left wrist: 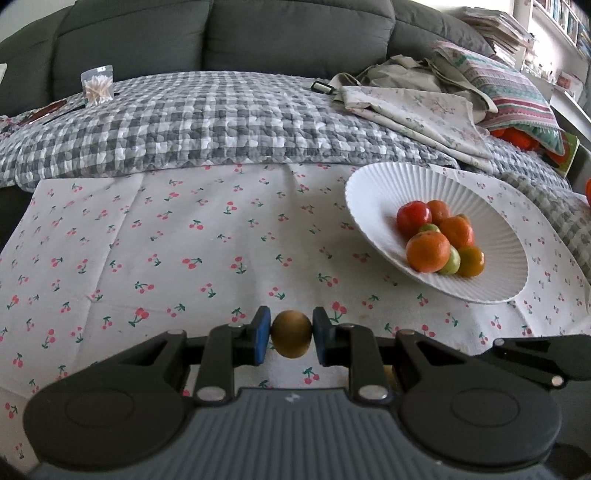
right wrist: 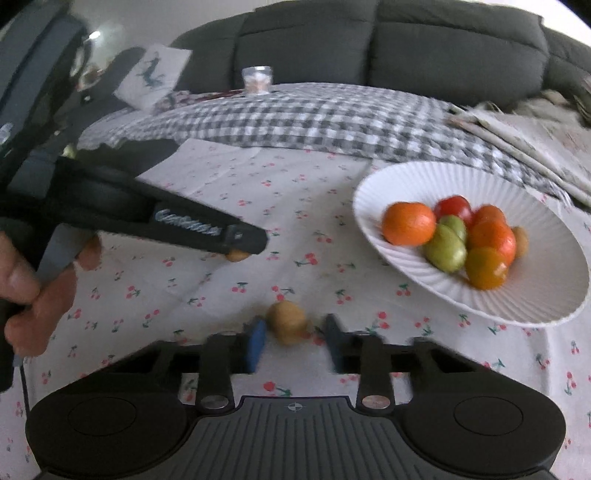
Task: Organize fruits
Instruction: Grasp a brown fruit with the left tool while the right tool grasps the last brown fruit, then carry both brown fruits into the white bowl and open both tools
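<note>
Cherry-print cloth (left wrist: 184,240) before a grey sofa (left wrist: 221,33); left gripper (left wrist: 291,338) pinches a brown fruit (left wrist: 291,339); right gripper (right wrist: 293,341) spread, blurred, around another brown fruit (right wrist: 287,321); white plate (left wrist: 373,192) cut off.

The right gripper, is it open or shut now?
Open. Right gripper: blue pads stand apart; the brown fruit lies between them, a gap showing on its right side.

My two wrist views, low over the table.
Both face the sofa (left wrist: 221,33); shared plate (left wrist: 388,184) (right wrist: 388,181) at two o'clock, close.
</note>
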Demonstrator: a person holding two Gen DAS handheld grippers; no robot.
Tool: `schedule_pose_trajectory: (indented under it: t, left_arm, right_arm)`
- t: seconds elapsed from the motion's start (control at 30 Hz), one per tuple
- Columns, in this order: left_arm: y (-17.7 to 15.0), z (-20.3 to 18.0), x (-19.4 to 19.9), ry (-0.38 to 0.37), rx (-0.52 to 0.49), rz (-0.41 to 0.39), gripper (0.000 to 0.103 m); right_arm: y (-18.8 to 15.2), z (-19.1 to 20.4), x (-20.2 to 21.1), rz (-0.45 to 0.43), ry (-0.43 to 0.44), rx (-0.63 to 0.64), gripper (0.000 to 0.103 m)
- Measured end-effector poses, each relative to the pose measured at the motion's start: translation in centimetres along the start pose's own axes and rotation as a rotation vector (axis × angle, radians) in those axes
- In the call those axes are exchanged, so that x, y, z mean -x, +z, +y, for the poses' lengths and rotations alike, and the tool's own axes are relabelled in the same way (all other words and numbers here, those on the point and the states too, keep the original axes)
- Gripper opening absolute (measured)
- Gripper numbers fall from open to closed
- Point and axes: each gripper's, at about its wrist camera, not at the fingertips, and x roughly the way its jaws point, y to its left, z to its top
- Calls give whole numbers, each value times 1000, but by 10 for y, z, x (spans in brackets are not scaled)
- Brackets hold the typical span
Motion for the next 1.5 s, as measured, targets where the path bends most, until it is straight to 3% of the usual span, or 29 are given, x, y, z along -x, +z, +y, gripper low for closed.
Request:
schedule_pose_trajectory:
  t: [0.23,0.73,0.9,1.1,1.3,1.5]
  left_arm:
    - [1,2,1,2,8,-7,23]
    - [14,-3,8,-24,44,-41,23]
    - [21,-16,13,-66,41,-62,23]
    - [27,-43,11,-191,39,-75,23]
    - [27,-68,-6,-304,27,-52,23]
    - [25,-84,-15,-289,-68,-52,23]
  right_arm:
    - [5,6,5,0,-10,26,23]
    - [31,-19,47,-87,10,-101,23]
    - [37,-34,57,-99,-31,-144,23]
    - [43,-69,71,-126,-95,-243,23]
    - [38,-104,70,-80,-135,-376,23]
    - [29,-118,62,-50,-155,-409,23]
